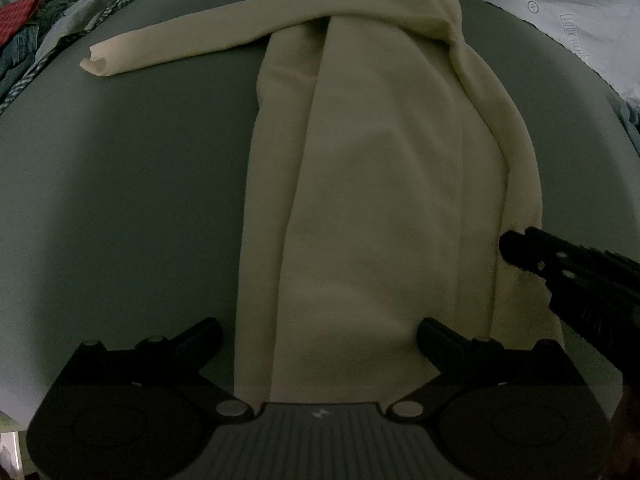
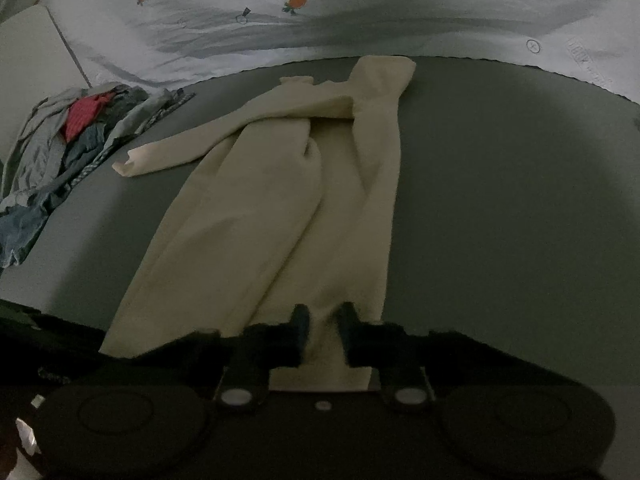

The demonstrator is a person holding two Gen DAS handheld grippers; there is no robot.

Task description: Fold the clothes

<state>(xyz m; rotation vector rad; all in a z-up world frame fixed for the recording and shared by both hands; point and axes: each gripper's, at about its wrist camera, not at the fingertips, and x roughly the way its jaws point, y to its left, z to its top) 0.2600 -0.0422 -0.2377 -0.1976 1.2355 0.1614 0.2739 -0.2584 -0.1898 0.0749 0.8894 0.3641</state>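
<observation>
A cream long-sleeved top (image 1: 372, 184) lies stretched out on a grey mat (image 1: 140, 184), its body folded lengthwise into a long narrow strip that runs from the near edge away toward the far edge. One sleeve (image 1: 180, 46) is thrown across the upper part and sticks out to the left over the bare mat, its cuff open at the end. The other sleeve (image 1: 508, 152) is laid down along the right side of the strip.

The right gripper (image 2: 323, 320) sits low over the near end of that right-hand sleeve, its two black fingers (image 2: 301, 332) drawn close with a narrow band of the cream cloth standing between them; whether the pads actually press on the cloth I cannot tell. From the left wrist view it comes in from the right, its tip at the sleeve's edge.

The left gripper (image 1: 320, 336) hangs above the near hem of the top with its fingers spread wide, one over the mat and one over the cloth, gripping nothing.

Off to the far left, a pile of other clothes (image 2: 72, 148) rests at the mat's edge, greys and blues with a red piece (image 2: 86, 118) on top. Beyond the mat spreads a pale sheet printed with carrots (image 2: 298, 0).
</observation>
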